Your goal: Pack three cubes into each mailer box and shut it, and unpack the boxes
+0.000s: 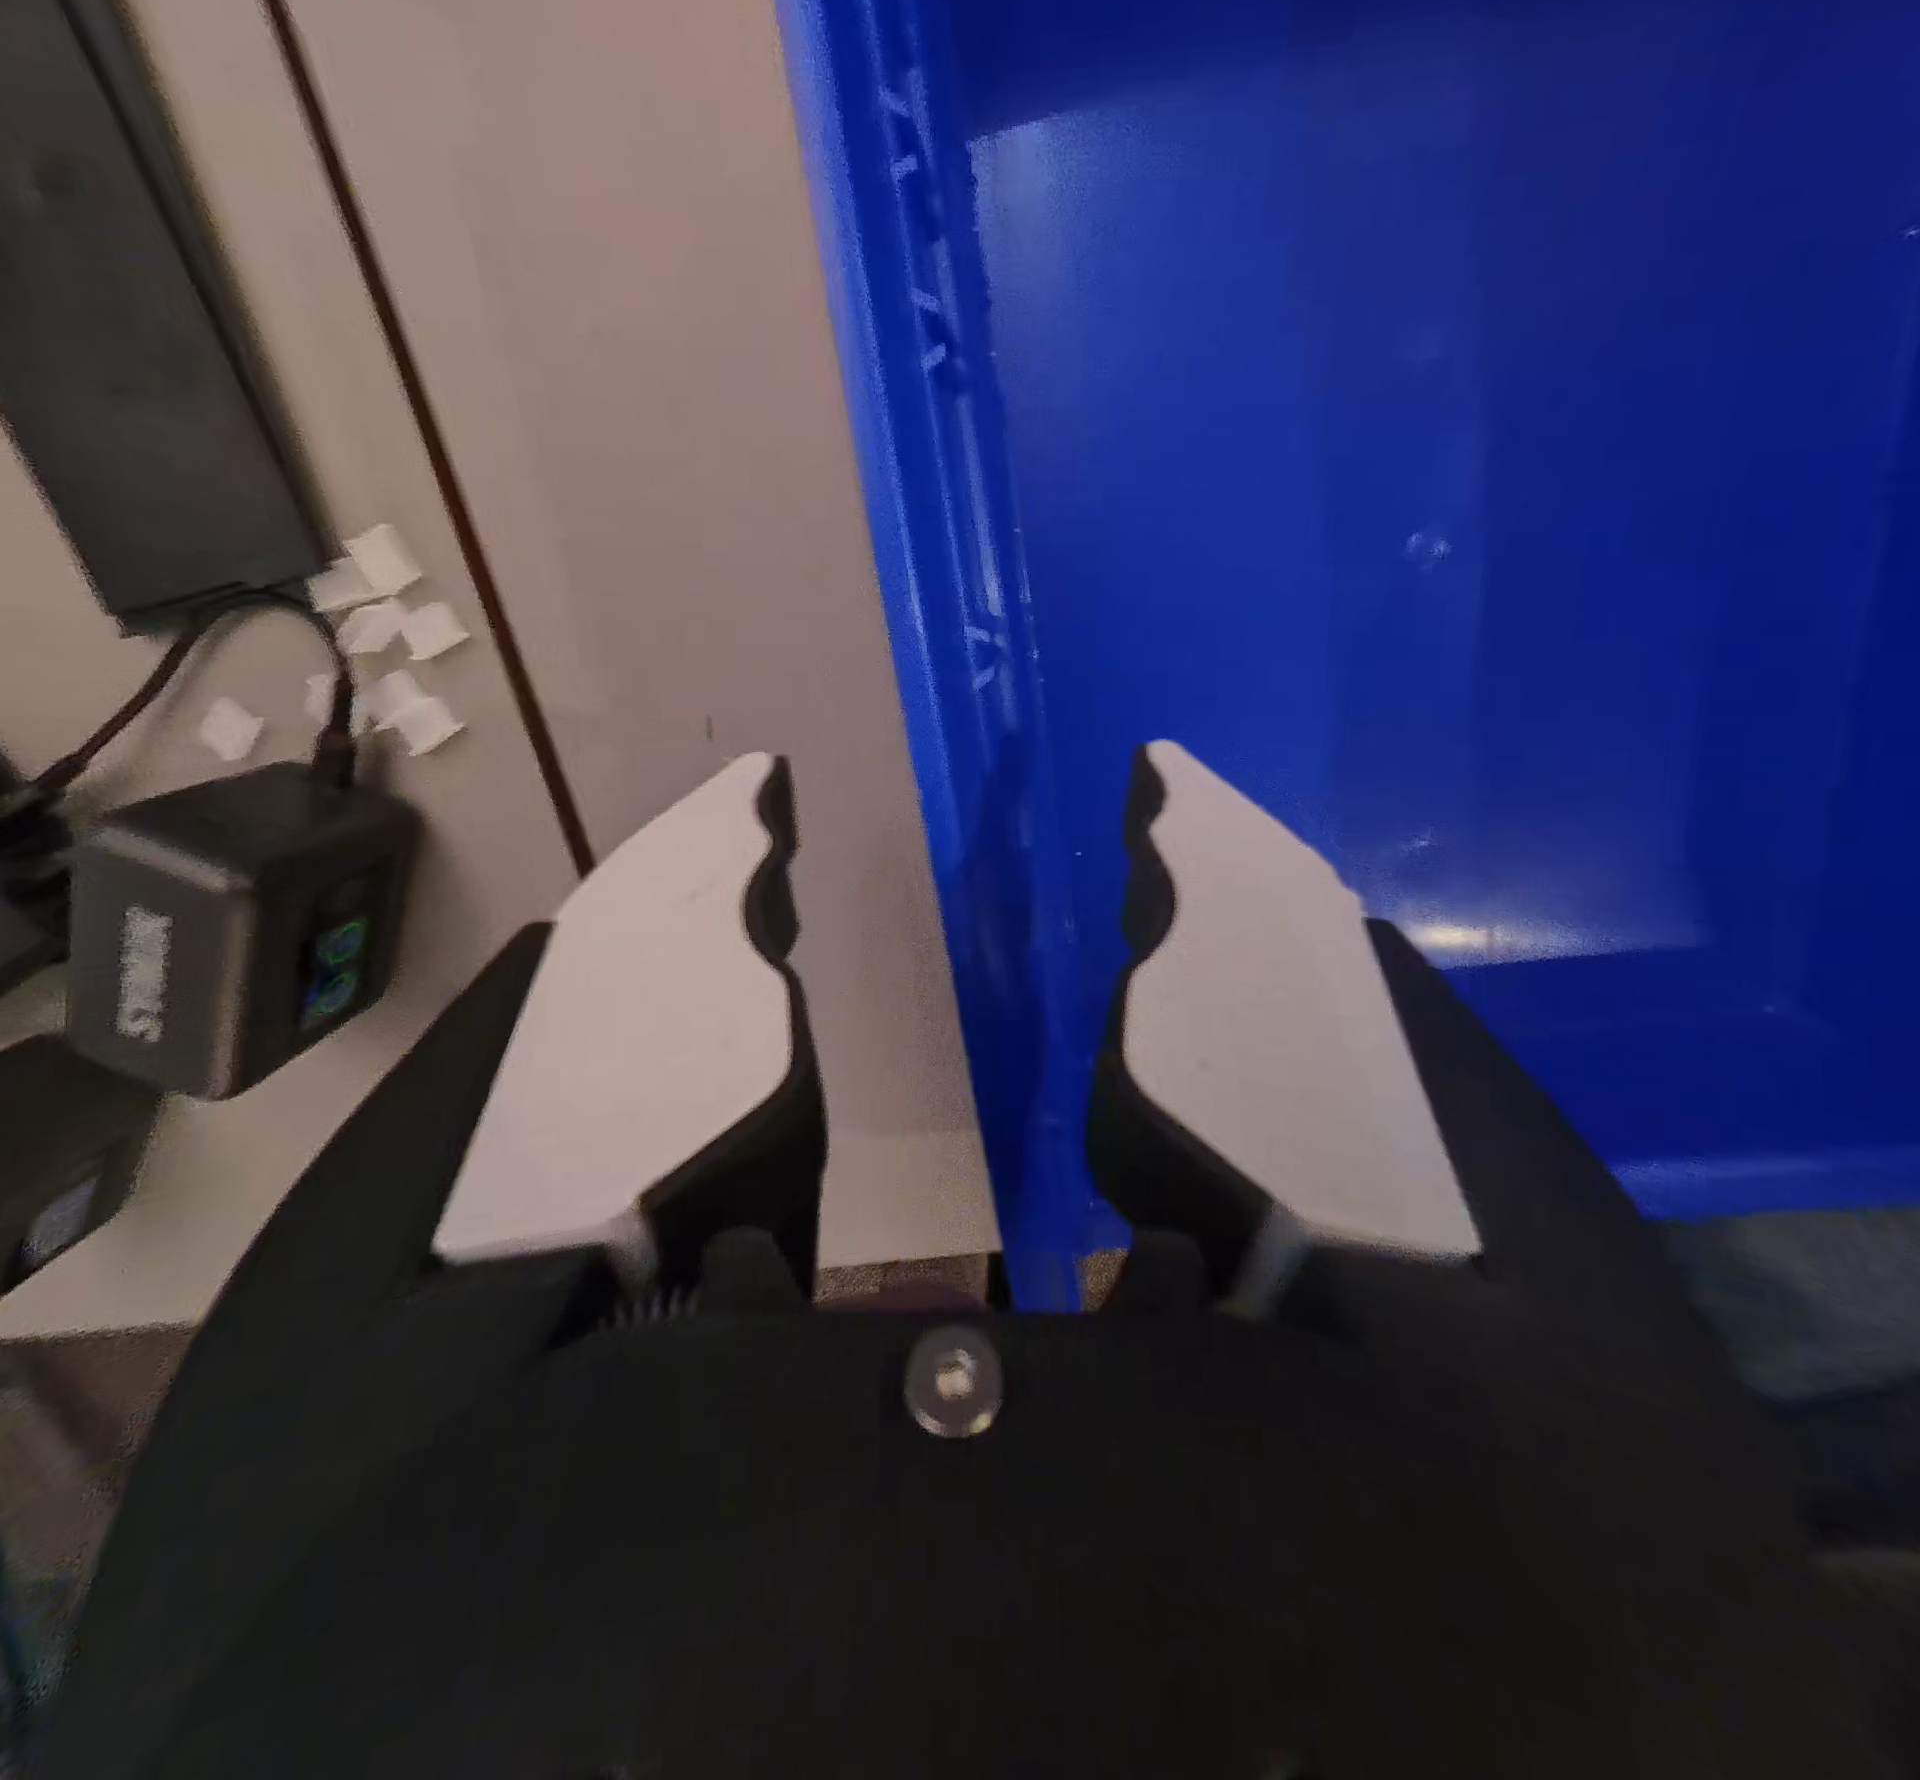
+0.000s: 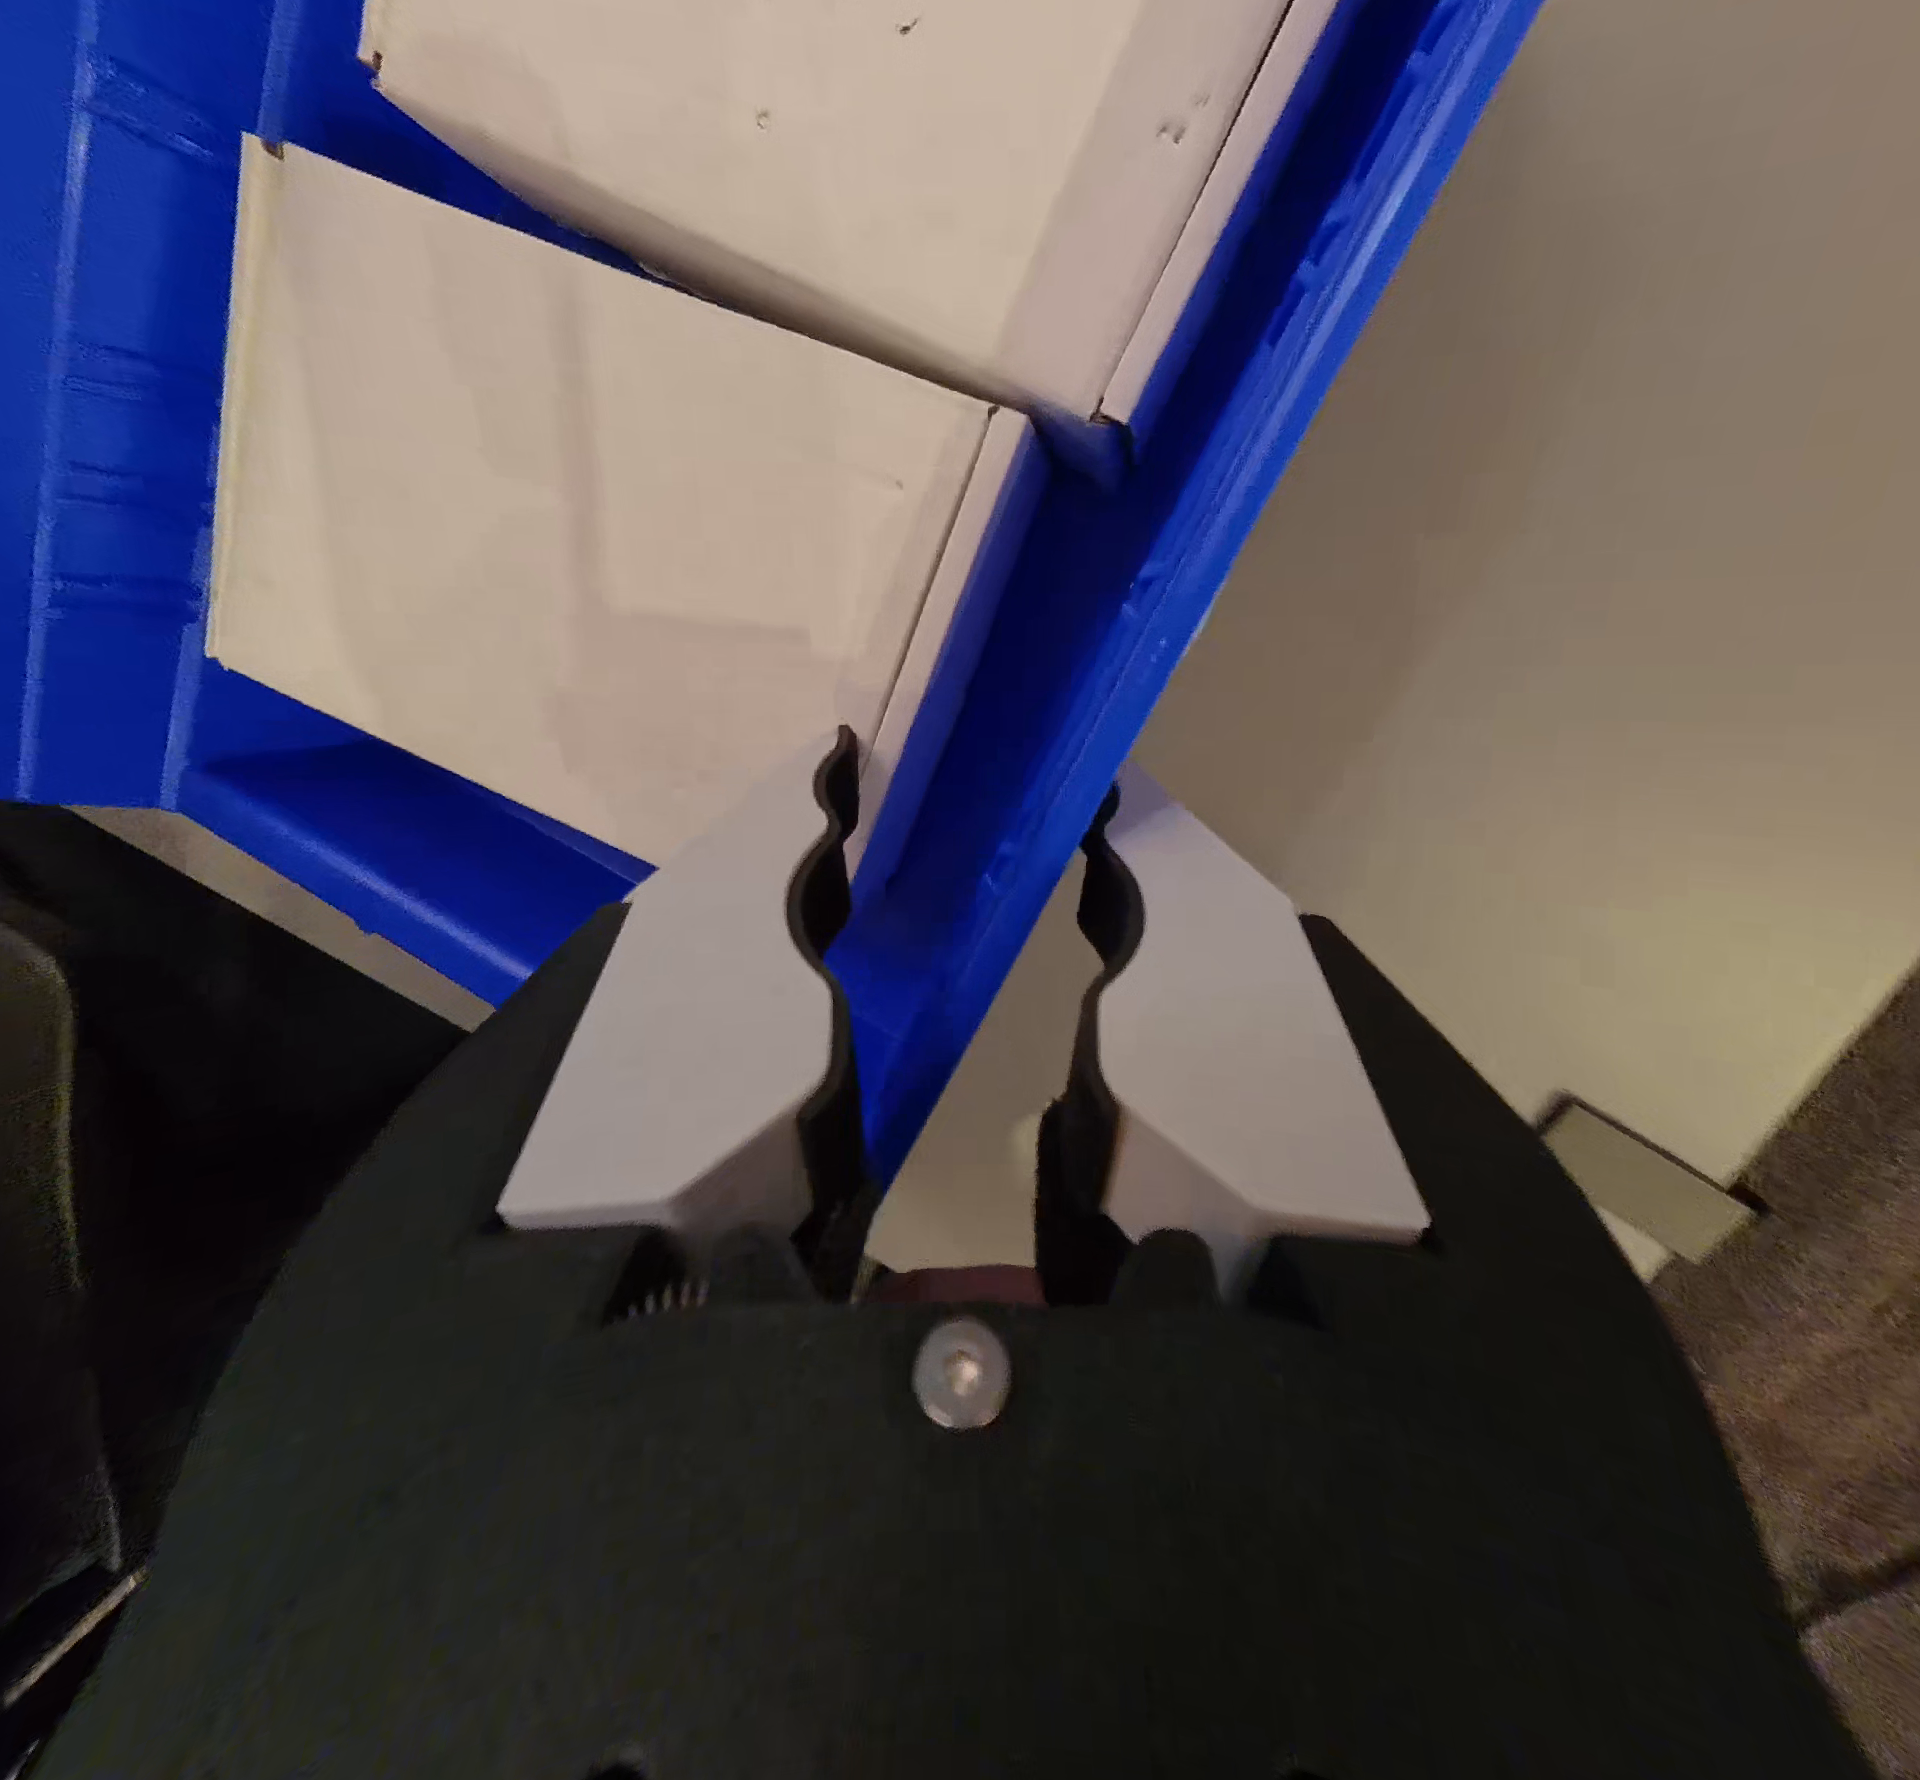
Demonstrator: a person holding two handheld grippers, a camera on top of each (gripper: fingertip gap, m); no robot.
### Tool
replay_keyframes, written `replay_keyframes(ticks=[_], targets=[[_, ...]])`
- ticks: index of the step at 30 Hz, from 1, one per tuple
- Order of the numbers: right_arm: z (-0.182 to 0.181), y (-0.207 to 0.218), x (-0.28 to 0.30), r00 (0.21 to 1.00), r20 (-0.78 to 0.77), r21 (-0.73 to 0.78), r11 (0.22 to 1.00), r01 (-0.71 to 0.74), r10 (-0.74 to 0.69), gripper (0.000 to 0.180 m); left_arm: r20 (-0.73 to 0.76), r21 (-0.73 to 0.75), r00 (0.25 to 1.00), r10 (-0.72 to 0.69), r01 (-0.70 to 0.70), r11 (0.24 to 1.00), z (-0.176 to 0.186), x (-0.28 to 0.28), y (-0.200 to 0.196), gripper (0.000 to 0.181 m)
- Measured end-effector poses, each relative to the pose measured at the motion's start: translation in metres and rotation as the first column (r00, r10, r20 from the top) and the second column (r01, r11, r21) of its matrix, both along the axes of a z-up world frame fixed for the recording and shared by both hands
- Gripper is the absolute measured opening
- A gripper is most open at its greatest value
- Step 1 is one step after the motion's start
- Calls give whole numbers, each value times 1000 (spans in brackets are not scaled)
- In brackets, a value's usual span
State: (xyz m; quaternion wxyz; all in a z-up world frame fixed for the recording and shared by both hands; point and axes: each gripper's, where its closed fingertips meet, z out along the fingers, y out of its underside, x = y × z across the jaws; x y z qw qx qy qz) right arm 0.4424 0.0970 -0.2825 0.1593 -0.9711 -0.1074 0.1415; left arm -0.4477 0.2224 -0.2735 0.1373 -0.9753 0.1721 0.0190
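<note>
A blue plastic bin (image 1: 925,307) stands on a white table. In the left wrist view the part of its inside that shows is bare. My left gripper (image 1: 961,759) is open and straddles the bin's left wall, one finger outside and one inside, with gaps on both sides. In the right wrist view two closed white mailer boxes lie in the bin (image 2: 1226,442), one farther (image 2: 810,99) and one nearer (image 2: 561,504), the farther overlapping the nearer. My right gripper (image 2: 982,759) straddles the bin's right wall, jaws narrower and close to it. No cubes show.
Left of the bin on the white table (image 1: 623,380) are a black power adapter with a cable (image 1: 239,930), several small white pieces (image 1: 395,629) and a dark flat device (image 1: 114,328). Right of the bin the table (image 2: 1558,587) ends over grey carpet (image 2: 1766,1367).
</note>
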Motion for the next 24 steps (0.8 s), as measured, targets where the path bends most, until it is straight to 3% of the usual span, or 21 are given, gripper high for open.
replay_keyframes(ticks=[2,4,12,24], targets=[[0,10,-18,1000,-26,23,1000,5,-4,37,76,-67,997,-26,31,997,-12,-1,-4,28],[0,21,-41,999,-40,49,999,8,-6,37,170,-169,982,-88,117,979,-28,8,-17,8],[0,62,-157,992,-109,89,995,-47,57,33,239,-93,961,-142,168,981,-29,15,-30,6],[4,103,-365,929,-341,146,984,-97,142,31,321,215,947,-5,-67,974,14,-34,-74,6]])
